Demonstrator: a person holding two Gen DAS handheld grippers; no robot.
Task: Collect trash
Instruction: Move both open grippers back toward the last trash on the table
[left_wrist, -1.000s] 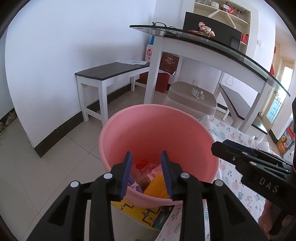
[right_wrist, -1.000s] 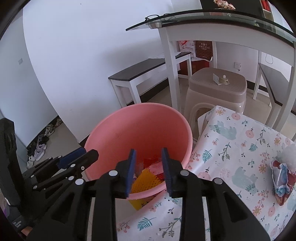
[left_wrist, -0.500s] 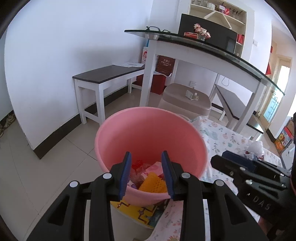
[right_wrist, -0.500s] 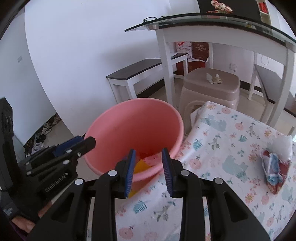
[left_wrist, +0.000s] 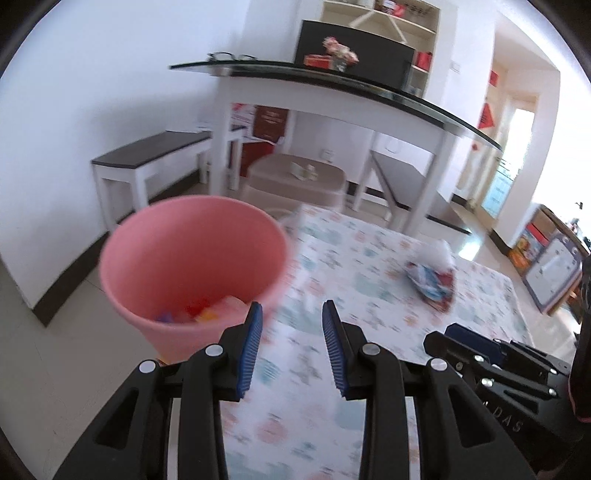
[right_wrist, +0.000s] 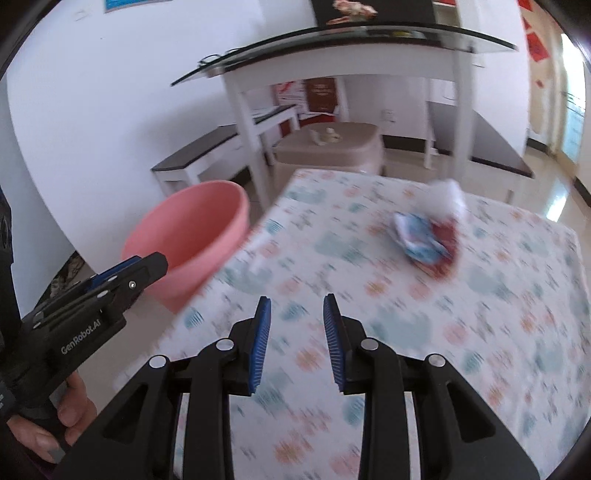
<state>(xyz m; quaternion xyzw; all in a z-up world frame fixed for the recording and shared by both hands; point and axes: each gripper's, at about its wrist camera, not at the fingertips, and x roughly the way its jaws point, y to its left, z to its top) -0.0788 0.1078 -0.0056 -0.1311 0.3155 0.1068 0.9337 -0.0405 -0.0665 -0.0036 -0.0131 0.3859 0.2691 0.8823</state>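
Step in hand: reach for the next trash, both tools empty. Left tool (left_wrist: 291, 314) with jaws apart, nothing between the blue pads, only the flowered worktop (left_wrist: 369, 332) seen through the gap. Right tool (right_wrist: 297, 314) the same: jaws apart, nothing held, pointed down over the cloth.

Pink bin (left_wrist: 192, 266) to the left of the left tool and slightly ahead, close beside its left finger, standing off the worktop edge. Some coloured pieces already at the bottom, so part of the task judged done. From the right wrist view, bin (right_wrist: 192, 236) well to the left, beyond the other tool.

Remaining trash: crumpled wrapper (right_wrist: 424, 240), blue, white and red, with a white tissue (right_wrist: 443, 195) touching it at the far side. Ahead of the right tool and to its right, clearly apart from the pads. From the left wrist view, wrapper (left_wrist: 430, 278) ahead and far to the right, nearer to the right tool than to the left. Both views blurred, so finer details of the wrapper not possible to tell.

Next move, as a judgement: bring the right tool forward and rightward, lower over the wrapper, jaws perhaps wider since the bundle looks bulky, close on wrapper and tissue together if possible, then carry leftward to the bin. Soft and light material, so risk of one piece slipping out on the way.
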